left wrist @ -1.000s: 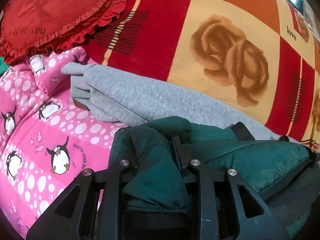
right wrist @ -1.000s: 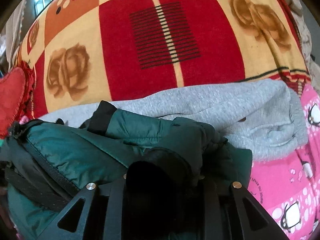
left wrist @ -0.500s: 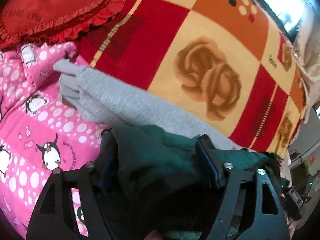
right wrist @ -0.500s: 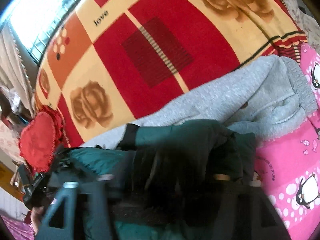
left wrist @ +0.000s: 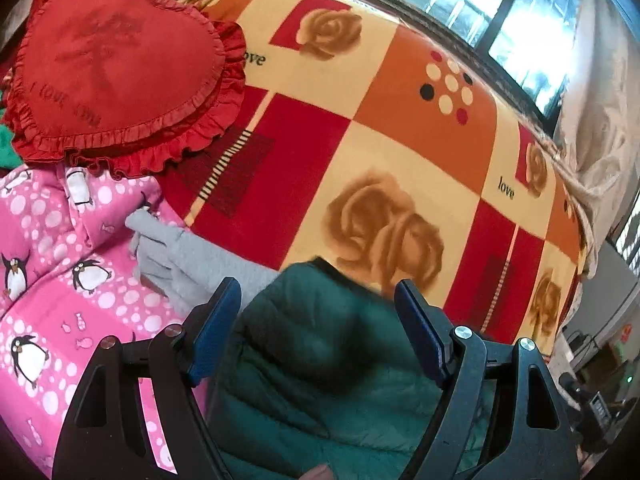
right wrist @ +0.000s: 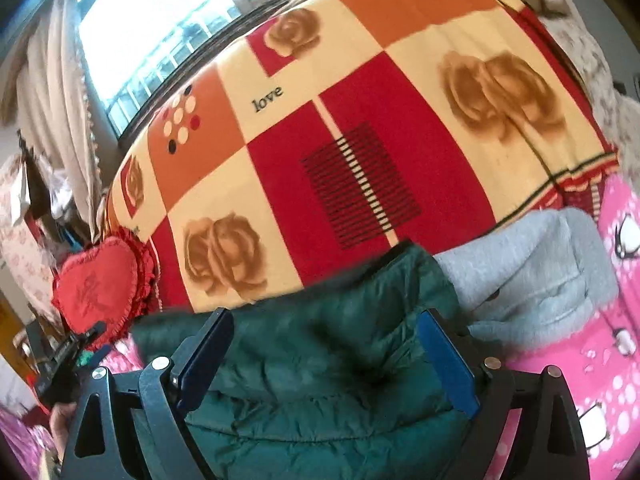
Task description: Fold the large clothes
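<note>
Two grippers: left gripper and right gripper both spread wide, gripping nothing.
Green jacket: bunched at lower centre, between each tool's fingers, partly over grey sweatshirt.
Risk: released puffy bundle likely springs open; closing could snag the sweatshirt.
Left view only: heart cushion close, upper left.
Right view only: sweatshirt's hem end, right.

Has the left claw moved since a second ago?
Yes. The left claw has opened and drawn back: the heart pillow and window now show above the green jacket, which it clamped before.
</note>
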{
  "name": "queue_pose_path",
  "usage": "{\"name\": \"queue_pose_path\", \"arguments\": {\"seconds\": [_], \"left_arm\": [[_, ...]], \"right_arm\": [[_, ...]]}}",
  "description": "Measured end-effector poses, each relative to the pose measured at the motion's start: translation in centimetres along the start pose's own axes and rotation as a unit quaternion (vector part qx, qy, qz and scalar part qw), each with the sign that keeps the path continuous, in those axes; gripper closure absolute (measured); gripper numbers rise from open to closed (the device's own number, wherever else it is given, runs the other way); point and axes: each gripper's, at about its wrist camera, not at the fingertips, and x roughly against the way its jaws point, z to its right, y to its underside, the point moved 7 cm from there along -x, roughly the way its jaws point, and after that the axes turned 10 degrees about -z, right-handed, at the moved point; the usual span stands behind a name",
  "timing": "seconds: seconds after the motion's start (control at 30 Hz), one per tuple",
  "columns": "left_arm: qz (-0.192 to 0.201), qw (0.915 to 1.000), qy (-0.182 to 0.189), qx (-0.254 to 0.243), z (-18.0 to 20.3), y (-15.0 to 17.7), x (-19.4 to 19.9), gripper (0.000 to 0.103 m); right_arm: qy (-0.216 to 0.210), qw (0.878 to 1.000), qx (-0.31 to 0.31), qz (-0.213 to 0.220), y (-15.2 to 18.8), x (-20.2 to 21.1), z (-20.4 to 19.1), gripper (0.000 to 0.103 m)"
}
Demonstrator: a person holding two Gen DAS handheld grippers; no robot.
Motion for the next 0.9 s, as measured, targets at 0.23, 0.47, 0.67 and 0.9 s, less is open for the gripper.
{"name": "queue_pose_path", "arguments": {"seconds": [0.23, 0.47, 0.67, 0.9], "left_arm": [[-0.111, 0.9873, -0.088, -0.072, 0.2, 3.3, -6.7, 0.023], [-0.16, 0.9729, -0.134, -0.1, -0.9, 5.8, -9.4, 0.023], [-0.174, 0.9694, -0.129, -0.116, -0.7, 6.6, -9.5, 0.022], [-0.118, 0.986, -0.089, -0.076, -0.1, 4.4, -6.0, 0.023]], "right_arm": [[0.088, 0.988, 0.036, -0.122, 1.9, -6.6, 2.0, 0.011], [0.137, 0.966, 0.053, -0.211, 4.0, -9.7, 3.7, 0.0], [0.124, 0.971, 0.068, -0.193, 4.5, -9.6, 4.1, 0.0], [0.104, 0.984, 0.07, -0.13, 1.9, -6.3, 0.8, 0.001]]}}
